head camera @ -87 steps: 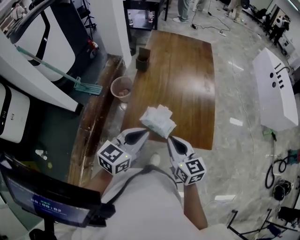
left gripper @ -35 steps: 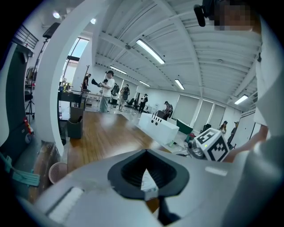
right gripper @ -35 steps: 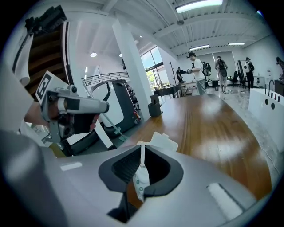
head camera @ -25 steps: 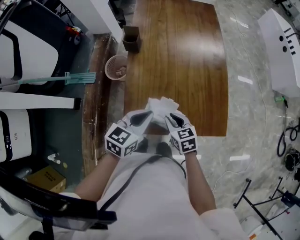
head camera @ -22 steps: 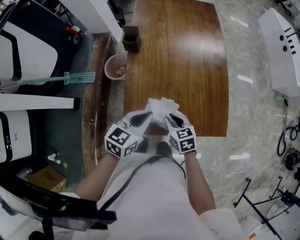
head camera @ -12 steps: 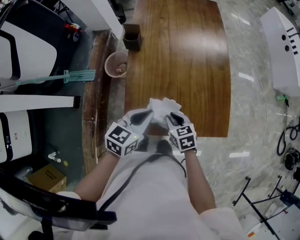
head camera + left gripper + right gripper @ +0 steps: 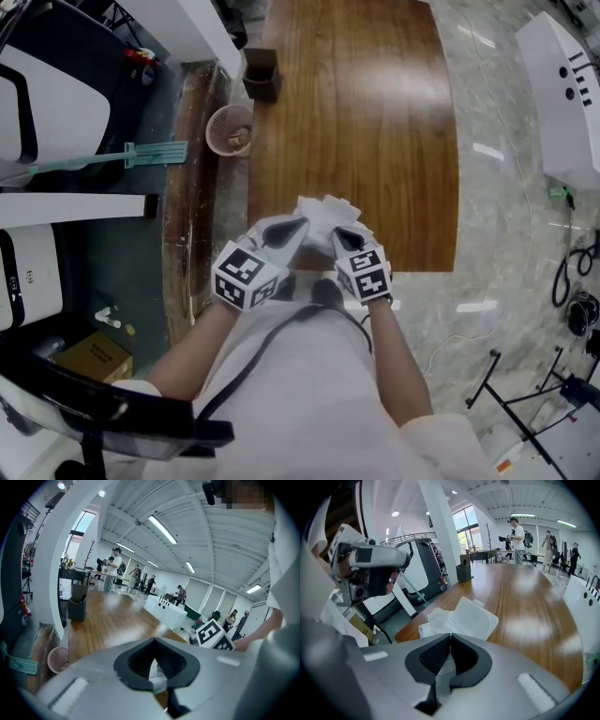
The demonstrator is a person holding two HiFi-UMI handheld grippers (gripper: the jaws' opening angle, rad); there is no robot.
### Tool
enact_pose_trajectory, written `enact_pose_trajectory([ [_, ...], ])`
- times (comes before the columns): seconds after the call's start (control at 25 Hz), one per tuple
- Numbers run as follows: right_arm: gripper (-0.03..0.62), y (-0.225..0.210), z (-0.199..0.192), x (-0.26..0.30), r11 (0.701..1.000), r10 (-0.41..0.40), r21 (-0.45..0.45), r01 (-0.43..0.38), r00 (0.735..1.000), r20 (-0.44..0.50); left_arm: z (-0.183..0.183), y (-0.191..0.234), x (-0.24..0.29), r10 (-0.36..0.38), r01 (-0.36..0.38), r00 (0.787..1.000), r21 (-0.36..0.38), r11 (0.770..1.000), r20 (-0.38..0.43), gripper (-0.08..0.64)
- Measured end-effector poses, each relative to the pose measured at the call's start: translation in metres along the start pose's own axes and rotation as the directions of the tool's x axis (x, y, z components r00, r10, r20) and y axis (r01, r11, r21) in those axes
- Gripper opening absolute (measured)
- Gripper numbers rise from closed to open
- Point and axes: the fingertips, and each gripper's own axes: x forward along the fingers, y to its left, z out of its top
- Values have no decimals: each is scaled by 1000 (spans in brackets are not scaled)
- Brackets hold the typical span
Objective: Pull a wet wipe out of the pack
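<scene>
Head view: The left claw (image 7: 286, 232) and the right claw (image 7: 345, 236) are held close together over the near edge of the wooden desk (image 7: 375, 112). The wet wipe pack (image 7: 322, 217) sits between their tips, clear of the desk top, with its white flip lid (image 7: 339, 207) standing open on the far side. A pink wastebasket (image 7: 231, 129) and a dark holder (image 7: 260, 73) stand at the desk's left edge.

Left gripper view: The left claw (image 7: 154, 677) is closed, with a narrow strip of the pack's white material (image 7: 157, 673) pinched between its dark pads. Whether that strip is film or tissue cannot be told. The right claw's marker cube (image 7: 213, 634) is just beside it.

Right gripper view: The right claw (image 7: 449, 656) is closed, its pads meeting on white material at the near edge of the pack. Beyond the pads the lid (image 7: 471, 617) lies tilted open, and a crumpled wet wipe (image 7: 437, 619) bunches up at its left, touching it. The desk surface (image 7: 525, 602) runs beyond.
</scene>
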Motion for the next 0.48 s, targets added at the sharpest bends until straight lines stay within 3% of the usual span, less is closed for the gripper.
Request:
enact_pose_trajectory([
  [0.48, 12, 8, 34, -24, 1000, -1, -4, 1, 990, 142, 9, -2, -10, -2, 1, 1000, 21, 1000, 31, 3],
])
